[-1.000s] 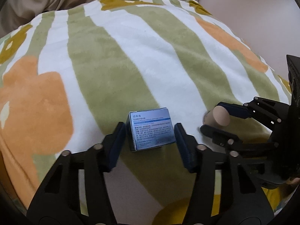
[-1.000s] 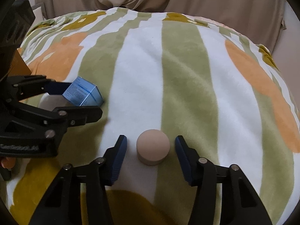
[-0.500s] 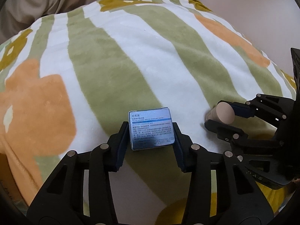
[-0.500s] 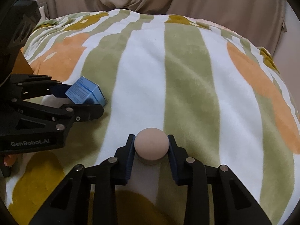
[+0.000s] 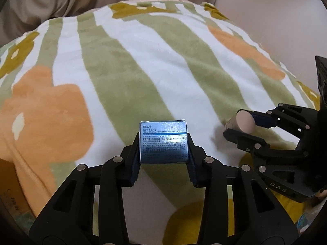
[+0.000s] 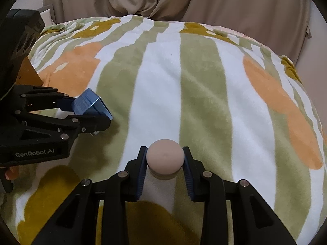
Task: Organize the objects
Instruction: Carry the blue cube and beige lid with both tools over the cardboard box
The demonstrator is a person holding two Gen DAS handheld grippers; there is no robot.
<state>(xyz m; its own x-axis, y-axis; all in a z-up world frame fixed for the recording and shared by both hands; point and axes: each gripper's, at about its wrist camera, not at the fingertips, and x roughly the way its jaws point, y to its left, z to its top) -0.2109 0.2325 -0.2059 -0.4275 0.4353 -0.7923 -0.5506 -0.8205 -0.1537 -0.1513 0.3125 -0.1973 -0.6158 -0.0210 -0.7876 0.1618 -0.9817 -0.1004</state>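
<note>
My left gripper point(image 5: 163, 143) is shut on a small blue carton point(image 5: 163, 141) with printed text, held just above the striped blanket point(image 5: 126, 77). My right gripper point(image 6: 164, 159) is shut on a round beige jar point(image 6: 164, 158), also lifted a little off the blanket. In the left wrist view the right gripper point(image 5: 245, 127) with the jar point(image 5: 245, 121) is to the right. In the right wrist view the left gripper point(image 6: 92, 112) with the carton point(image 6: 90, 104) is at the left.
The green, white and orange blanket point(image 6: 204, 81) covers a rounded cushion. Beige fabric point(image 6: 163, 0) rises behind it. A brown cardboard edge point(image 6: 28, 71) shows at the far left, and a pale wall point(image 5: 276, 20) at the right.
Both grippers have closed, the left on the blue carton and the right on the beige jar, and both objects have been raised slightly off the blanket.
</note>
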